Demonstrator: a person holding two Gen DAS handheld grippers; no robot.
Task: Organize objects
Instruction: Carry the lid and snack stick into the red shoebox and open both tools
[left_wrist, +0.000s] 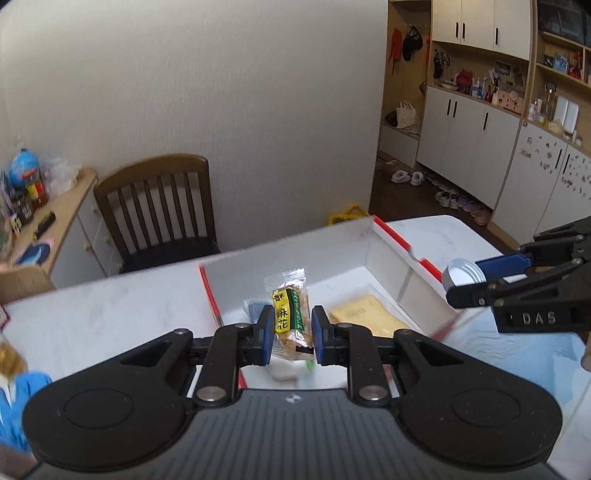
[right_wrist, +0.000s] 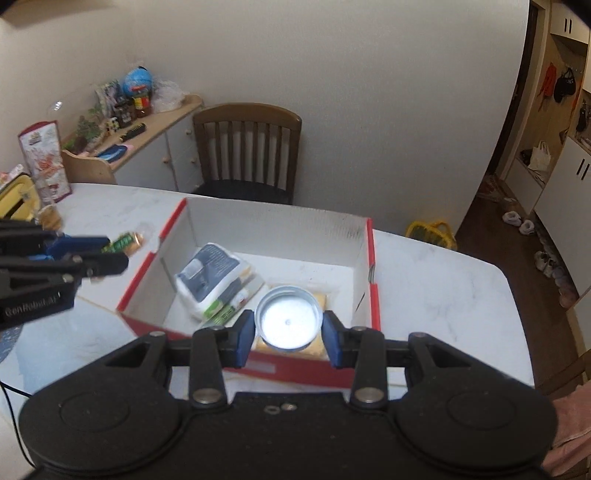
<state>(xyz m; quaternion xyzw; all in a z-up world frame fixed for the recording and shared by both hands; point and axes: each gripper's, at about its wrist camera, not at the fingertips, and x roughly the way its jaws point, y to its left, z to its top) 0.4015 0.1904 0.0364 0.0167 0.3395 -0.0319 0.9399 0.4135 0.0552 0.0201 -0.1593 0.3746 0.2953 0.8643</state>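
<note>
Box at the middle of the tabletop, chair behind it

The box (right_wrist: 362, 266) sits mid-tabletop (right_wrist: 436, 273); inside, a wrapped bundle (right_wrist: 210, 280) lies left, a flat packet (left_wrist: 365, 314) right. A chair (right_wrist: 247, 147) stands beyond the far edge.

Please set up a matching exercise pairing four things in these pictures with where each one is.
Things:
1. snack packet
2. metal lid
3. tissue pack
4. chair

Places:
A. lying inside the box
B. between the fingers of the right gripper
C. behind the table, by the wall
D. between the fingers of the left gripper

Pairs: 1-D, 2-B, 3-A, 4-C
</note>
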